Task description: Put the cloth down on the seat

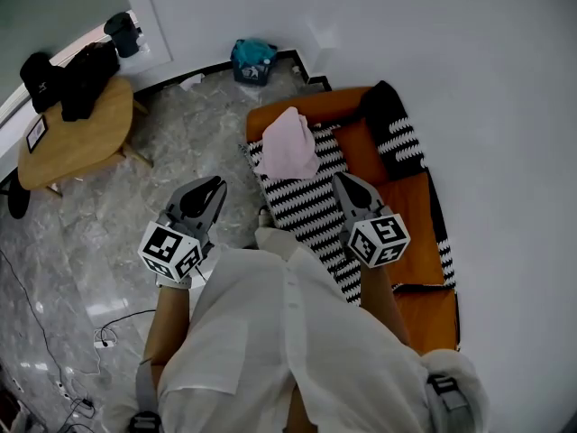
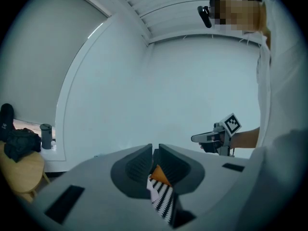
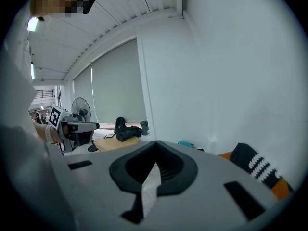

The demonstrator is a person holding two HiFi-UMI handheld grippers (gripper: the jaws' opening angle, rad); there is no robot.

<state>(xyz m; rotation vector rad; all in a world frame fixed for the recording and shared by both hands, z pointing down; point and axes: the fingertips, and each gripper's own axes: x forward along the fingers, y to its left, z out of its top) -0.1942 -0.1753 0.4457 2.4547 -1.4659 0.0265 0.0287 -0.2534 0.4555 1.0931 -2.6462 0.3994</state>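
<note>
Left tongs (image 1: pixel 214 186), right tongs (image 1: pixel 345 181) clenched empty | pink cloth (image 1: pixel 288 144) on orange seat (image 1: pixel 410 207) | marble floor (image 1: pixel 185 138)

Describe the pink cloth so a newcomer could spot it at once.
Against the white wall lies an orange seat, partly covered by a black-and-white striped throw. At the throw's far end sits a crumpled cloth, the only pink thing among stripes and orange.

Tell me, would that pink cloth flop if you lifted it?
Probably floppy: the pink cloth lies crumpled in soft folds on the striped seat cover. Likely light too, being just a small bunched heap.
</note>
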